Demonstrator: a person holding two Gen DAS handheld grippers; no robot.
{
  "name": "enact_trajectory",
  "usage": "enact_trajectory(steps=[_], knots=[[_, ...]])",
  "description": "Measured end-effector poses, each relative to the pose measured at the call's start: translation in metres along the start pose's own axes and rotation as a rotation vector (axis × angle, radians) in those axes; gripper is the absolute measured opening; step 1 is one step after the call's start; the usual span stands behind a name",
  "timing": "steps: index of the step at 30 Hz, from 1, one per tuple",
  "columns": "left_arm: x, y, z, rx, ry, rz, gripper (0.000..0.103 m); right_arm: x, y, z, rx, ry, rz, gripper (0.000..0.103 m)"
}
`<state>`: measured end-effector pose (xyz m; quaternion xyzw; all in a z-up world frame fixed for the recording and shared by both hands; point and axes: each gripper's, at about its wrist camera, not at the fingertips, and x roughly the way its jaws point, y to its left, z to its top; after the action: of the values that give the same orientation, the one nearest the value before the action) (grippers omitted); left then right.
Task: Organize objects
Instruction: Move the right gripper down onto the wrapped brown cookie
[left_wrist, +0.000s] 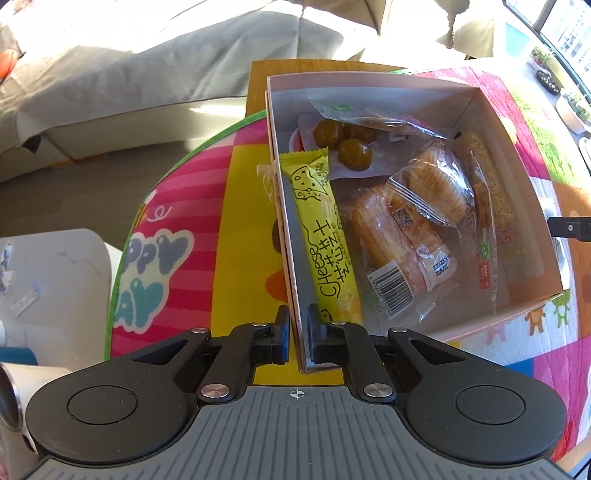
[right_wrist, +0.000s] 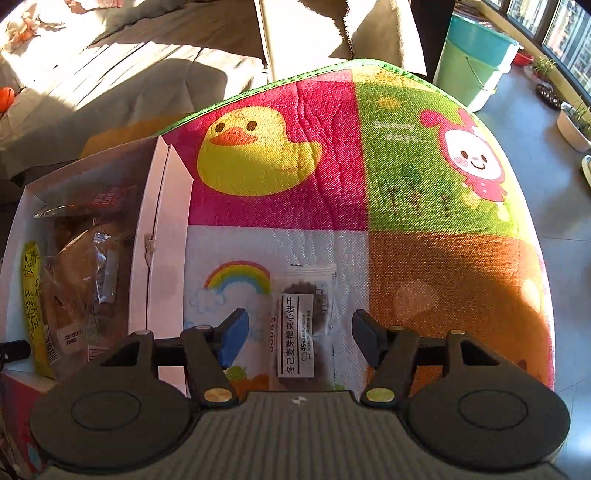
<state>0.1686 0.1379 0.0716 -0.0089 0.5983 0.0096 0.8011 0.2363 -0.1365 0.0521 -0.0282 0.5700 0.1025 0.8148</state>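
An open white cardboard box (left_wrist: 369, 76) stands on a colourful play mat (left_wrist: 243, 192). It holds a yellow cheese stick (left_wrist: 321, 236), wrapped bread rolls (left_wrist: 391, 236) and a packet of green balls (left_wrist: 347, 144). My left gripper (left_wrist: 298, 321) is shut on the box's near left wall, one blue pad on each side of it. In the right wrist view the box (right_wrist: 162, 229) sits at the left. My right gripper (right_wrist: 300, 325) stands open, pointing down over a clear packet of dark biscuits (right_wrist: 297, 347) that lies flat on the mat (right_wrist: 332, 166). Its pads are clear of the packet.
A grey-covered sofa (left_wrist: 110, 74) runs behind the mat. A teal bucket (right_wrist: 476, 51) and plant pots (right_wrist: 572, 125) stand on the floor at the far right by the window. A white appliance (left_wrist: 55, 277) is at the left of the left gripper.
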Motion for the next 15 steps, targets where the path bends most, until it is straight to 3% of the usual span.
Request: enact_trajectory(steps=[6,10,15], knots=[[0.003,-0.011,0.002,0.041,-0.019,0.005,0.011,0.021,0.008,-0.006,-0.059,0.025,0.024,0.059],[0.004,-0.018,-0.001,0.052,-0.028,-0.004,0.012,0.014,0.006,-0.014,-0.060,0.017,0.014,0.040],[0.001,-0.017,-0.002,0.045,-0.034,-0.004,0.012,0.005,0.003,-0.025,-0.064,0.043,0.008,0.038]])
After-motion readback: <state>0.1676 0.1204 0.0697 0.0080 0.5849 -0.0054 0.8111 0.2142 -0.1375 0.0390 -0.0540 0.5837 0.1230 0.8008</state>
